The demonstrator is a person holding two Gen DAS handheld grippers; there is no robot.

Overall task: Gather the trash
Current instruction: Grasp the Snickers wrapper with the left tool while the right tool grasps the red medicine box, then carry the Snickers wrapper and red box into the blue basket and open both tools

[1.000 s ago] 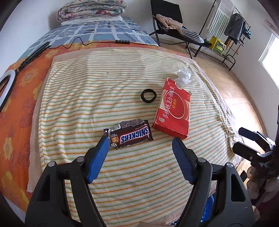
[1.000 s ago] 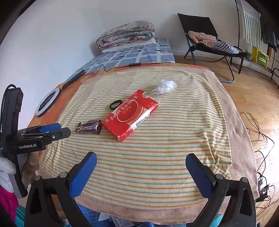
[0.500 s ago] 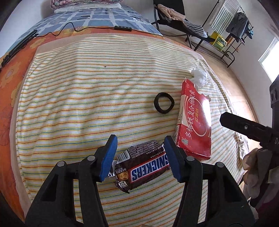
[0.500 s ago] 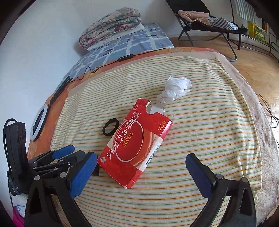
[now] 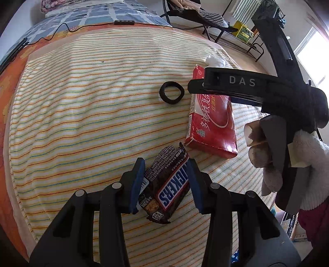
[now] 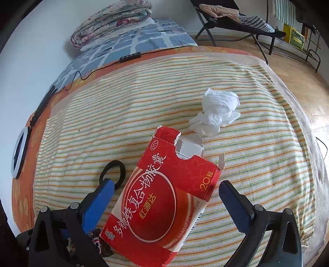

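Note:
A brown Snickers wrapper (image 5: 164, 184) lies on the striped towel (image 5: 92, 102), between the blue pads of my left gripper (image 5: 165, 184). Its jaws are closing, and the pads sit at the wrapper's two long edges without clearly pressing. A torn red medicine box (image 6: 164, 201) lies between the wide-open fingers of my right gripper (image 6: 166, 184), which hangs low over it. In the left wrist view the box (image 5: 211, 127) shows under the right gripper's black finger (image 5: 226, 82). A crumpled white tissue (image 6: 218, 113) lies just beyond the box. A corner of the wrapper (image 6: 100, 244) peeks out at the lower left.
A black ring (image 5: 171, 92) lies left of the box. A ring light (image 6: 19, 152), a cable with a controller (image 6: 130, 57) and a folded quilt (image 6: 111, 20) are on the bed behind. A gloved hand (image 5: 257, 147) holds the right gripper. A folding chair (image 6: 226, 18) stands on the floor.
My left gripper sank onto the Snickers wrapper while its jaws narrowed around it. My right gripper swept across and down until it straddled the red box.

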